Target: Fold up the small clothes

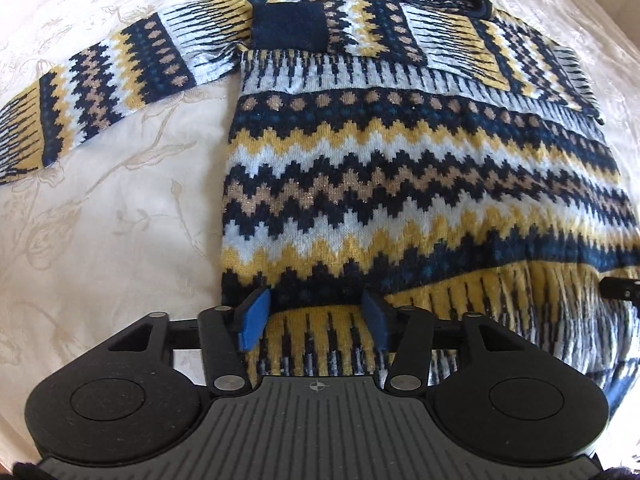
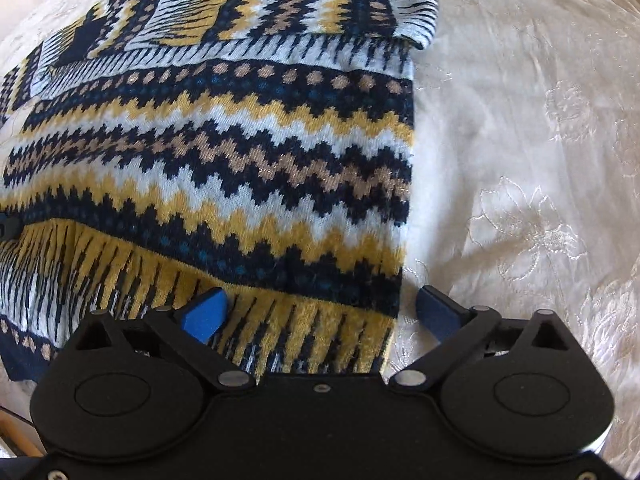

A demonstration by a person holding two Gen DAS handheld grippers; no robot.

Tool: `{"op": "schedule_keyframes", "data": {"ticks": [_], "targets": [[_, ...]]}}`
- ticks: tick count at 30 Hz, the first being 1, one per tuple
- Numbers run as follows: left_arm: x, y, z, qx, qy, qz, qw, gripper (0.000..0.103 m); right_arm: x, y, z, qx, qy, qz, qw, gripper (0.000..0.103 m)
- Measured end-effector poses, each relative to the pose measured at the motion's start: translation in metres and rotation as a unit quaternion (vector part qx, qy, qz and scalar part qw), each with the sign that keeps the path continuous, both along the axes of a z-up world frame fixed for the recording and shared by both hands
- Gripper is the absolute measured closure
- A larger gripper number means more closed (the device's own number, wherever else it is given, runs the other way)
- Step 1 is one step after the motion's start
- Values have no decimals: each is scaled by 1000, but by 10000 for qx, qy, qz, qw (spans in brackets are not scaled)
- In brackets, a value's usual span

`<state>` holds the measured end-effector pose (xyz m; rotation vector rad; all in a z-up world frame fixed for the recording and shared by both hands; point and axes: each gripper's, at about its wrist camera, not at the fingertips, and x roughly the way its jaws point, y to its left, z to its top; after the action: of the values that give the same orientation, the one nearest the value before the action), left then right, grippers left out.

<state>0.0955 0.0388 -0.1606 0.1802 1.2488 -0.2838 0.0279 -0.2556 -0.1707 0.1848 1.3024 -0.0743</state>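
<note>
The navy, yellow and white zigzag knit sweater (image 1: 400, 168) lies flat on the cream flowered bedspread (image 1: 100, 220), just ahead of both tools. The left tool (image 1: 312, 320) and right tool (image 2: 320, 312) gape wide over the hem, likely ready to pinch and fold it up.

A knitted sweater (image 1: 400, 168) in navy, yellow, pale blue and tan zigzag bands lies flat, filling the centre and right of the left wrist frame and the left half of the right wrist frame (image 2: 208, 168). One sleeve (image 1: 100, 92) stretches toward the left edge, while the other sleeve (image 1: 400, 32) is folded across the chest near the top
</note>
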Motion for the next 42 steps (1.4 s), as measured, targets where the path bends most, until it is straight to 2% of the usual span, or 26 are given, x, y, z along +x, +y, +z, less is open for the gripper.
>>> {"op": "schedule_keyframes", "data": {"ticks": [2, 5, 11, 16, 19, 24, 29, 36, 37, 39, 42], "targets": [[1, -4, -4, -13, 7, 7, 10000, 38, 0, 2, -4, -13, 4, 77, 10000, 0], [1, -11, -9, 44, -29, 20, 10000, 27, -6, 1, -8, 60, -19, 87, 9999, 0], [-3, -23, -15, 189, -236, 220, 9993, 12, -4, -7, -15, 211, -95, 168, 9996, 0], [-2, -33, -21, 313, -307, 371, 9984, 0, -2, -10, -17, 135, -242, 251, 9993, 0], [0, -36, -24, 399, -301, 404, 9979, 0, -2, -4, -17, 12, -427, 348, 9985, 0], [3, -37, -25, 310, -355, 380, 9982, 0, -2, 0, -19, -95, -639, 547, 9964, 0], [0, -32, -26, 201, -511, 282, 9981, 0, 0, 0, -19, -104, -536, 482, 9973, 0], [-2, -26, -20, 181, -489, 58, 9986, 0, 11, 5, -14, -175, -369, 272, 9988, 0], [-1, -25, -17, 168, -511, 15, 9985, 2, 12, 6, -10, -219, -347, 228, 9989, 0], [-1, -18, -8, 132, -598, -83, 9981, 13, 14, 12, -4, -331, -299, 156, 9989, 2], [3, 7, 6, 22, -714, -8, 9974, 15, 15, 21, 10, -406, -370, -122, 9984, 3]]}}
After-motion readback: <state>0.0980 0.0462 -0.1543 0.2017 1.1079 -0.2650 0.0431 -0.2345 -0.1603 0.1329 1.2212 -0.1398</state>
